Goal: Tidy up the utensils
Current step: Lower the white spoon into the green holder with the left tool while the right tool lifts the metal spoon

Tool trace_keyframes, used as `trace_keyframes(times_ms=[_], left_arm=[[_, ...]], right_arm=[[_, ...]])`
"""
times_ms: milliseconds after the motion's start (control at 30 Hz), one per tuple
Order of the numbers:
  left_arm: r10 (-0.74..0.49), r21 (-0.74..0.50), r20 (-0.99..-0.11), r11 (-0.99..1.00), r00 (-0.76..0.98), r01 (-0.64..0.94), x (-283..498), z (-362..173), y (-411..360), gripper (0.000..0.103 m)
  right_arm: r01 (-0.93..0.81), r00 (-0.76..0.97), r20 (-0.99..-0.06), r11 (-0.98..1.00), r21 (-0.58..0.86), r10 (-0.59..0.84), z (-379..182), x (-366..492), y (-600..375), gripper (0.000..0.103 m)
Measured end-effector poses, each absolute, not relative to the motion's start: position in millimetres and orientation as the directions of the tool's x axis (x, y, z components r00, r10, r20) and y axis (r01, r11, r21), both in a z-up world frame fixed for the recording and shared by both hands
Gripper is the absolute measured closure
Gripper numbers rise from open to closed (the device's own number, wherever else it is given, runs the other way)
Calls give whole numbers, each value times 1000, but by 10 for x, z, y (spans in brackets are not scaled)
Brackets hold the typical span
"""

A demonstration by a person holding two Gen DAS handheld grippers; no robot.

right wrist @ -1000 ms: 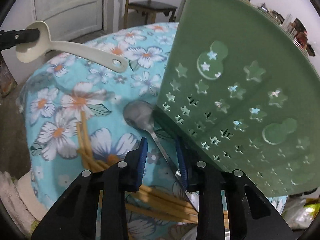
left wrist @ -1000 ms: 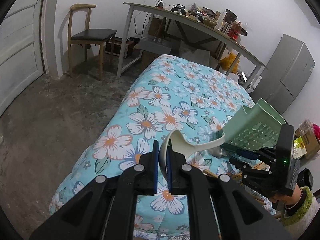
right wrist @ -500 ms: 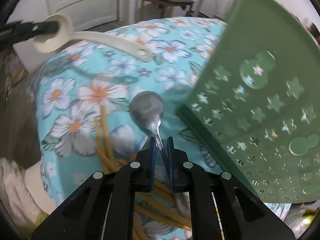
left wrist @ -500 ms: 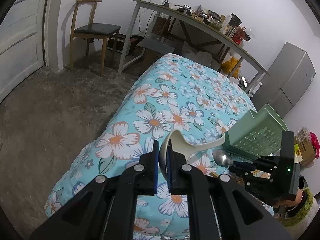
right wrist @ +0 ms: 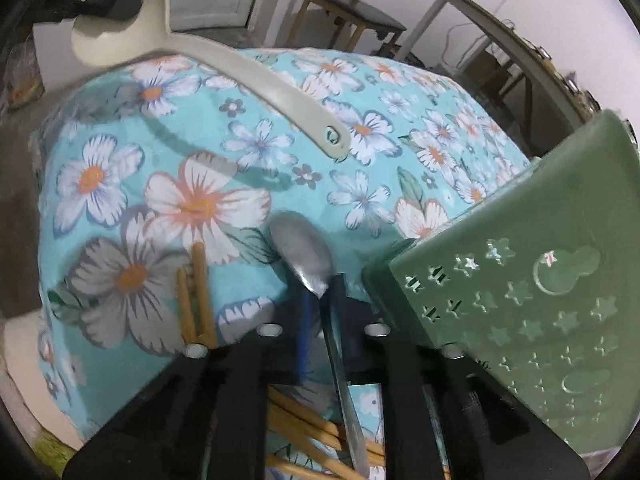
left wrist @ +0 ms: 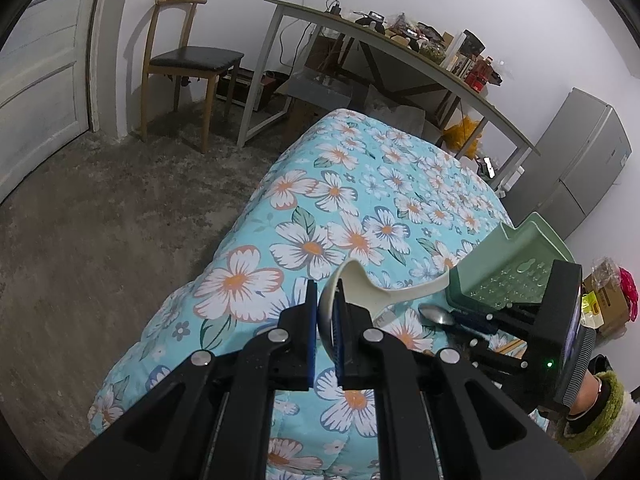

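Two grippers, each pinching a spoon over the flowered surface.

The left gripper [left wrist: 325, 320] pinches the bowl of a cream ladle [left wrist: 372, 288], its handle reaching out above the cloth [left wrist: 340, 196]. To its right the right gripper [right wrist: 320, 308] has just been closing and now clamps the neck of a metal spoon [right wrist: 304, 252], just beside the tilted green basket [right wrist: 540, 280]. Wooden chopsticks [right wrist: 200, 292] lie on the cloth under that gripper.
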State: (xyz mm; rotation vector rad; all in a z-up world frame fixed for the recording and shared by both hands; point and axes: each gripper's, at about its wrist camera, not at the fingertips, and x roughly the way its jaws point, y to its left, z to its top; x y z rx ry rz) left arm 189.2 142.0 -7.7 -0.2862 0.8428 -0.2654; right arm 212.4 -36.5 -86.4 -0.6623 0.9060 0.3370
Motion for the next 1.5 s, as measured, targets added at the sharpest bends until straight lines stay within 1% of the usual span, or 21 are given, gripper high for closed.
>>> trace_keyframes(times_ms=[67,233,500,633,733,933,1133,1267,1367,1500], left_arm=[[-334,-346,-681,931,652,116,1869,-31,1428,97],[-323,-339,-641,933,696,120,1795,187,1438,97],[-332,-300,-519,934,788,196,1656,752,1317,97],[-345,-232,-465,936,815,263,1625,1039,1120,97],[-318,-108,-448,947,835,303,1613,1215,849,97],[-291,104,-466,920,836,378,1648,1365,346,97],[-273,296,-493,840,826,454,1735,1442,-87,97],[-227,401,-528,783,818,476,1811,1433,-327,97],[-197,457,-546,745,814,486,1864,1399,-443,97],[-166,500,-593,691,788,522,1960,1315,-629,97]], right_arm=[[-519,594,-804,771,-369,15,-774,2219,-519,102],[-451,666,-744,824,-343,55,-456,2094,-715,103],[-352,786,-605,898,-264,130,137,1764,-972,103],[-292,835,-531,934,-205,144,446,1619,-1203,103],[-236,869,-476,959,-154,138,676,1522,-1441,103],[-122,920,-380,991,-48,95,1014,1370,-1973,103],[-54,942,-332,999,7,53,1127,1280,-2307,103],[-35,947,-317,999,31,43,1096,1253,-2400,103],[-29,950,-308,999,44,41,1082,1221,-2470,103],[-26,950,-310,997,72,47,1020,1198,-2517,103]])
